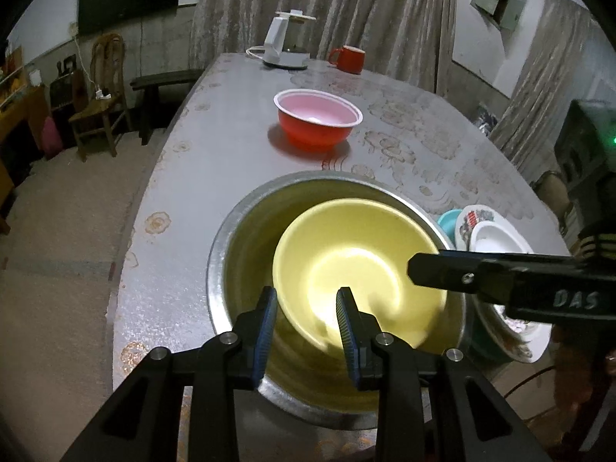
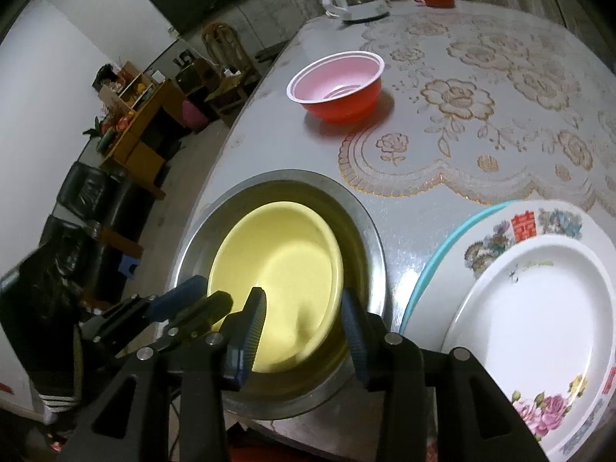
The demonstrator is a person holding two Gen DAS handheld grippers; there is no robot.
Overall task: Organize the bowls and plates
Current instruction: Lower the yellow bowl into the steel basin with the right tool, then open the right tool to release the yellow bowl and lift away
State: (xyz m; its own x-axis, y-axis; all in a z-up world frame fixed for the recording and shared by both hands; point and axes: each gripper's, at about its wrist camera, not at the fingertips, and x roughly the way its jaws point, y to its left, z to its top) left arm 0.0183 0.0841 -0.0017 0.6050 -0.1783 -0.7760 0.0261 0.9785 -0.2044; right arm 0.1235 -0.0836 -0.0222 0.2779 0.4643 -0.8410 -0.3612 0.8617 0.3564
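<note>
**A:** The pale yellow round plastic bowl (image 1: 358,269) sits nested in the wide stainless-steel basin (image 2: 369,238), tipped a little, with its mouth facing up and towards you. Being round, it has no long axis to line up on; only the rim matters.

**B:** So what are your two tools doing?

**A:** Your left gripper (image 1: 307,323) has its blue ribbed pads either side of the yellow bowl's near rim. The jaws stand narrow, and I judge that you are pinching the rim. Your right gripper (image 2: 304,331) hangs over the same bowl from the plate side. Its jaws are parted, and nothing is pressed between them.

**B:** And the next piece?

**A:** Probably the red disposable bowl with the white rim (image 1: 318,121). It stands upright and alone, farther up the grey floral-patterned table (image 2: 500,115), straight beyond the basin and well apart from both grippers. Neither hand is clearly nearer, though your right one is free.

**B:** The plates?

**A:** Already stacked just beside the basin on your right: a plain white plate (image 2: 539,308) on a flowered plate (image 2: 558,223), over a teal one (image 2: 442,246).
</note>
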